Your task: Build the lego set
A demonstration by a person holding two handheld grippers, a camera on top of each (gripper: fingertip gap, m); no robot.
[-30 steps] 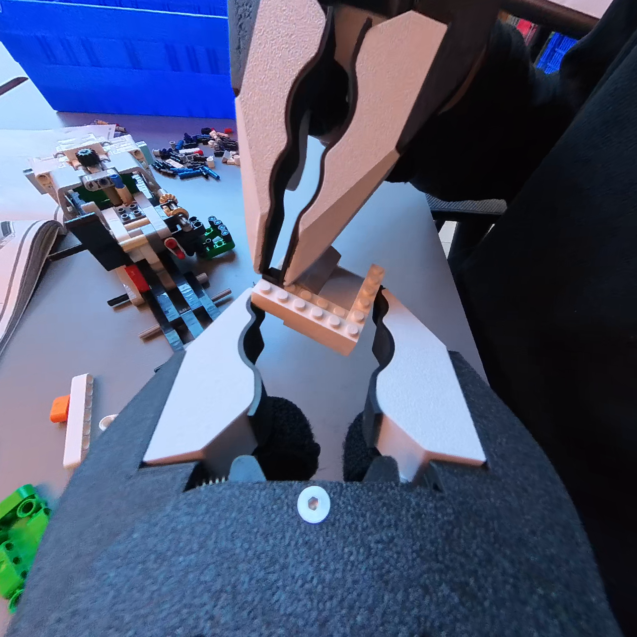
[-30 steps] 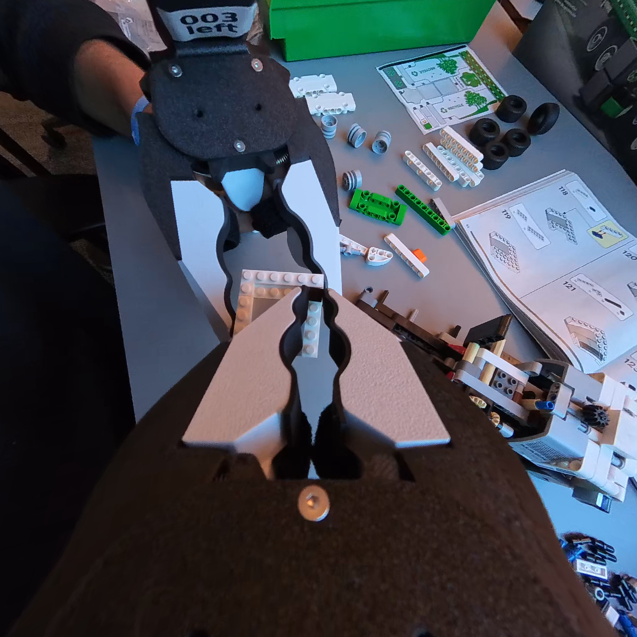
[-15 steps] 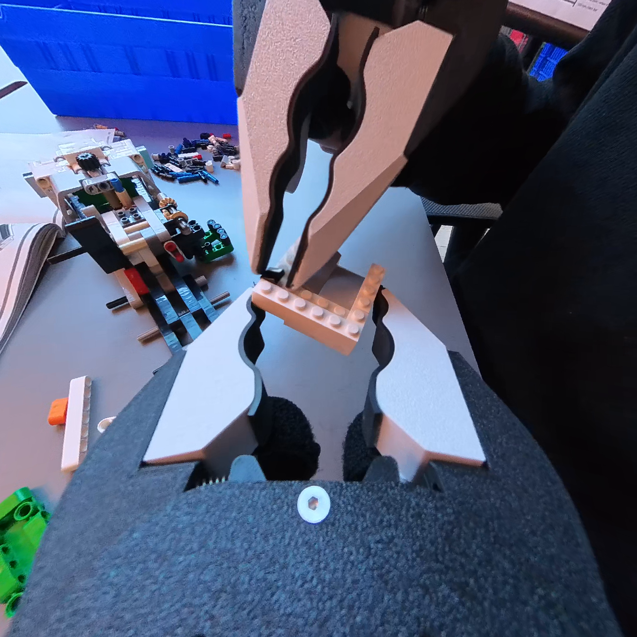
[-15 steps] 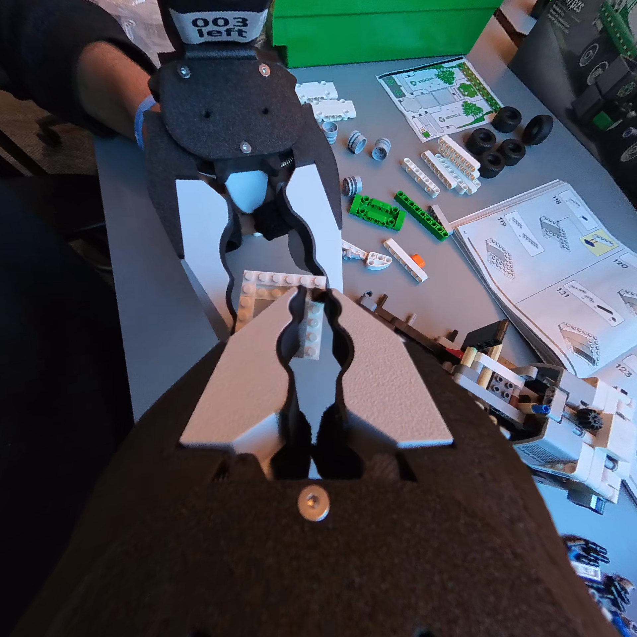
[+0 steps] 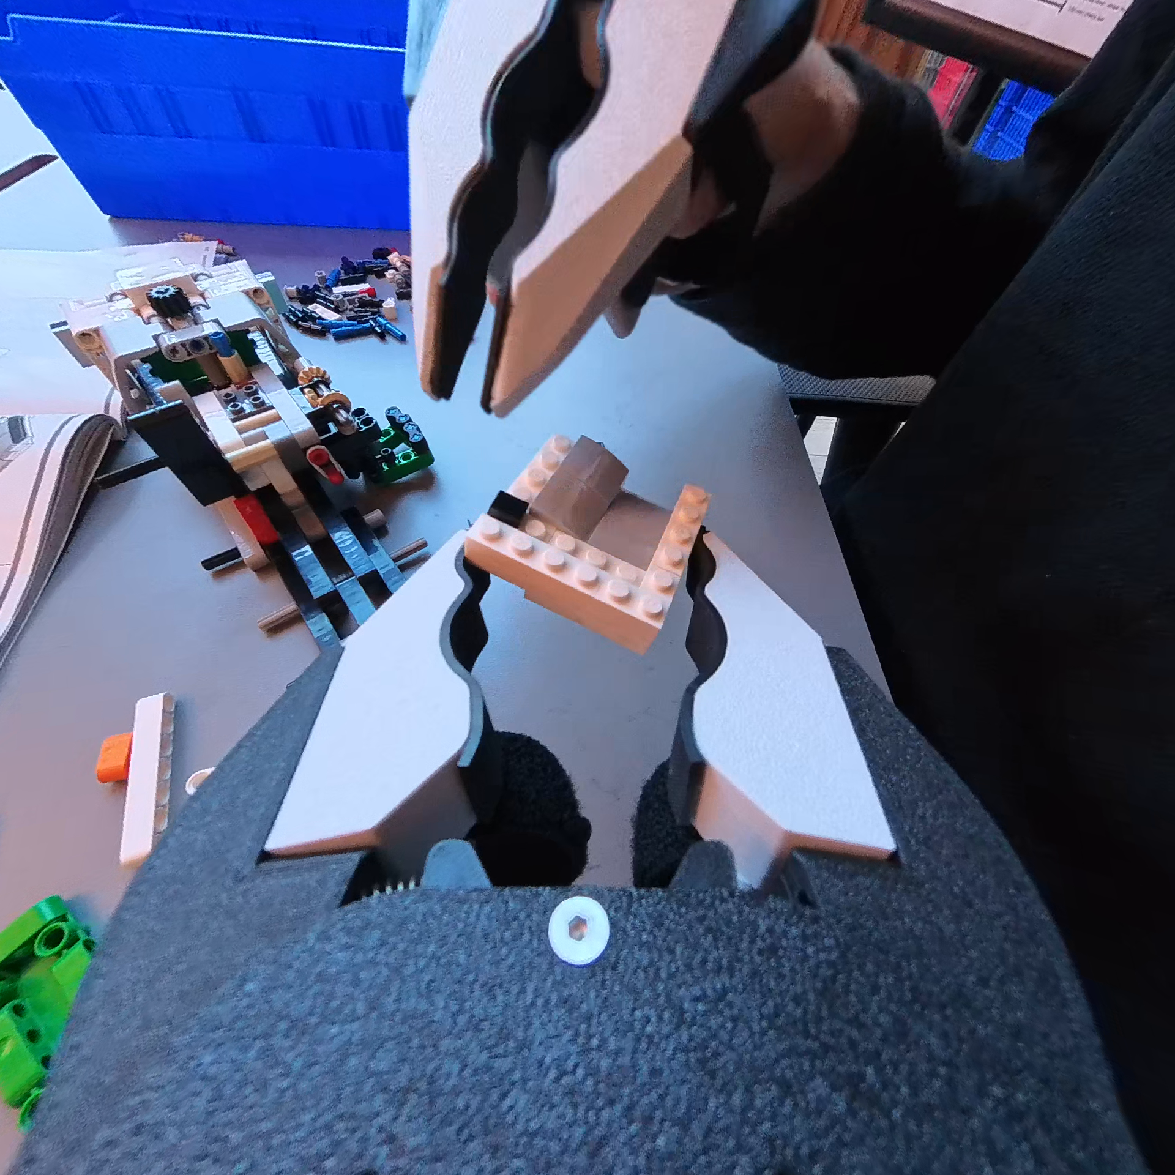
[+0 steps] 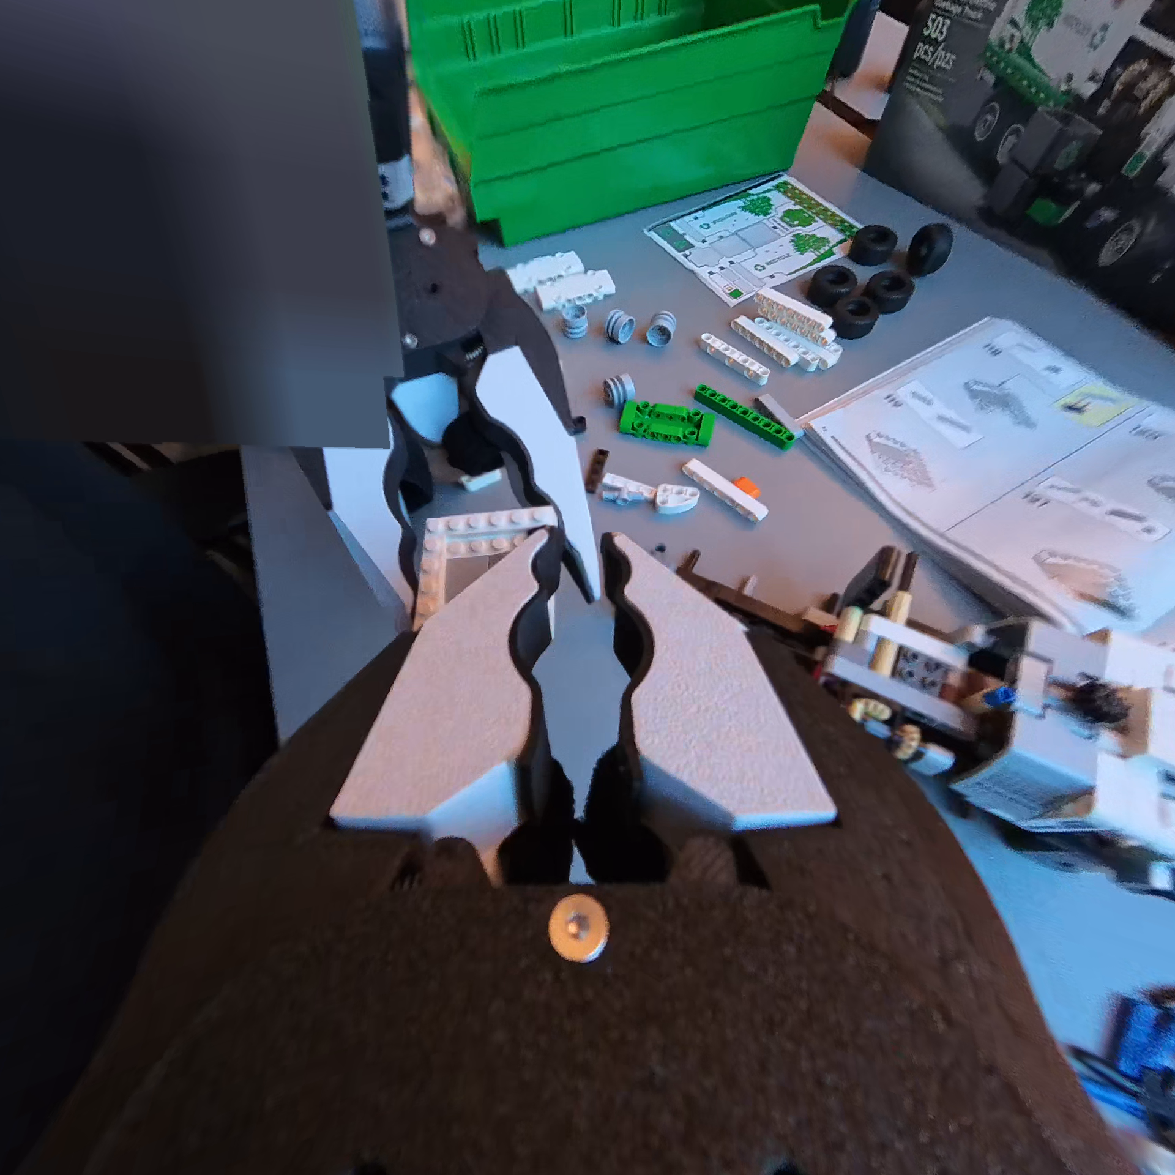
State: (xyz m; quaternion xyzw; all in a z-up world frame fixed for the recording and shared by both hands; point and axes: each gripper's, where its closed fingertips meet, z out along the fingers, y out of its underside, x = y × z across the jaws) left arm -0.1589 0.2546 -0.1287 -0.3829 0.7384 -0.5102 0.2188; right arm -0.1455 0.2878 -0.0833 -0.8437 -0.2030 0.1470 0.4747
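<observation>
My left gripper (image 5: 582,553) is shut on a white studded Lego frame (image 5: 572,572) and holds it above the grey table. The frame carries a grey sloped piece (image 5: 582,483) and a small black piece (image 5: 508,508). My right gripper (image 6: 578,547) is empty, its jaws a narrow gap apart. In the left wrist view it (image 5: 464,397) hangs above and just behind the frame without touching it. The frame also shows in the right wrist view (image 6: 470,540), between the left gripper's fingers (image 6: 547,445). The half-built truck chassis (image 5: 210,407) (image 6: 992,687) lies on the table beside them.
An open instruction booklet (image 6: 1017,458), black tyres (image 6: 877,280), white beams (image 6: 782,330), green parts (image 6: 667,419) and a white beam with an orange piece (image 5: 149,776) lie around. A green bin (image 6: 623,108) and a blue bin (image 5: 222,114) stand at the back. A person's dark clothing (image 5: 1017,636) borders the table edge. The gap from one gripper's tips to the other's is roughly 6 cm.
My right gripper held a small white plate down on the frame, then lifted up and away without it. My left gripper kept holding the frame in place.
</observation>
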